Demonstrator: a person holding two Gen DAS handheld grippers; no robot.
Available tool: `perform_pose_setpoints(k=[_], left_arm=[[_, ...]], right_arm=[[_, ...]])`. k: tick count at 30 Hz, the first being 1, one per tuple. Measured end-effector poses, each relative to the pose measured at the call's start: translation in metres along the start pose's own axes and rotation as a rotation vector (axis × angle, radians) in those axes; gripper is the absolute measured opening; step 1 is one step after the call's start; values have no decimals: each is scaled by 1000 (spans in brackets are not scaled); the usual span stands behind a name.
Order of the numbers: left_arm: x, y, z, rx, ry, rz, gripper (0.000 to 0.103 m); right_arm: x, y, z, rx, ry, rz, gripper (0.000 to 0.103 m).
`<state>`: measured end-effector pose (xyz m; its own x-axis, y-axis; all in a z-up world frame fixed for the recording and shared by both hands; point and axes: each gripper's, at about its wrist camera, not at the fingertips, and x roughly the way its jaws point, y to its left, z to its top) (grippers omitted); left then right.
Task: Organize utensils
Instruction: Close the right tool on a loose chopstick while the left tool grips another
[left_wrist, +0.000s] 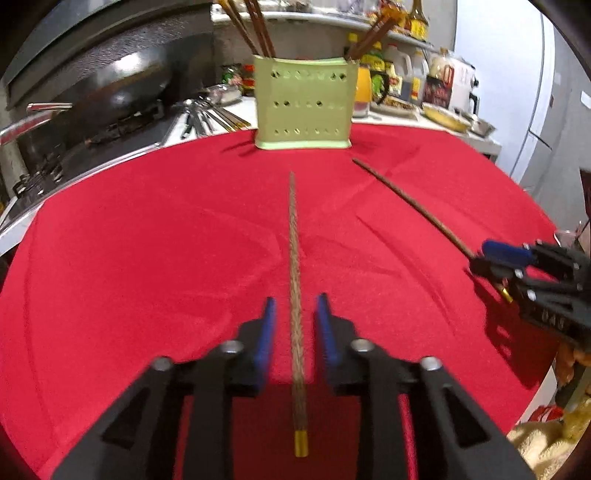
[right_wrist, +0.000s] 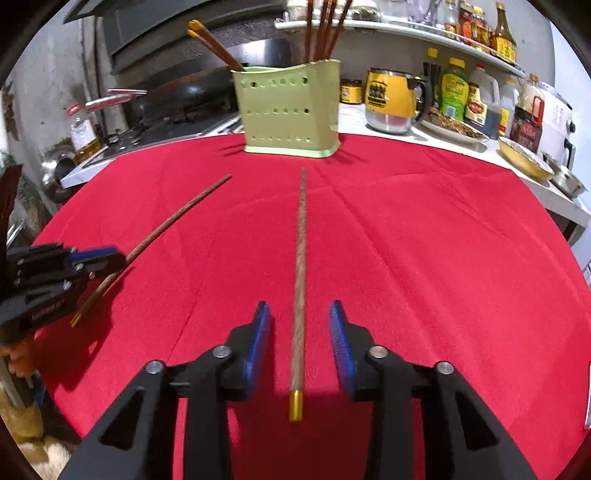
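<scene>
Matt red cloth, faintly creased, over the surface. Rough brown wood on both chopsticks, glossy gold metal caps. Smooth pale-green plastic holder, perforated.

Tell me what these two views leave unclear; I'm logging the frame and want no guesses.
- Left wrist view: the chopstick between the left hand-held gripper is motion-blurred, so contact with the cloth is unclear.
- Left wrist view: the right hand-held gripper covers part of the second chopstick.
- Both views: the green holder hides its compartments, and the frame top cuts off its upright chopsticks.
- Shelf bottle labels are too small.
</scene>
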<state>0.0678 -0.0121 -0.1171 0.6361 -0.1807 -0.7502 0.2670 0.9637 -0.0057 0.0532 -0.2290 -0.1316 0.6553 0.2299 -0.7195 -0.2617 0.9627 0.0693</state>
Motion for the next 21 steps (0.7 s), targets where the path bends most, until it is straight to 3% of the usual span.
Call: perform_pose_setpoints(k=[4, 7, 13, 18, 21], left_arm=[[-11, 5, -5, -19, -23, 4, 29], [-16, 6, -8, -25, -28, 6, 29], [-15, 8, -16, -43, -13, -11, 29], [-16, 1, -29, -2, 17, -17, 29], [-16, -6, -34, 17, 12, 13, 30]], right_arm=[[-8, 2, -16, -14, -18, 26, 34], [-14, 5, -23, -37, -33, 13, 26], [-21, 5, -32, -23, -48, 8, 25], [-23, 4, -36, -15, -66, 3, 25], [-23, 5, -36, -19, -68, -2, 25]])
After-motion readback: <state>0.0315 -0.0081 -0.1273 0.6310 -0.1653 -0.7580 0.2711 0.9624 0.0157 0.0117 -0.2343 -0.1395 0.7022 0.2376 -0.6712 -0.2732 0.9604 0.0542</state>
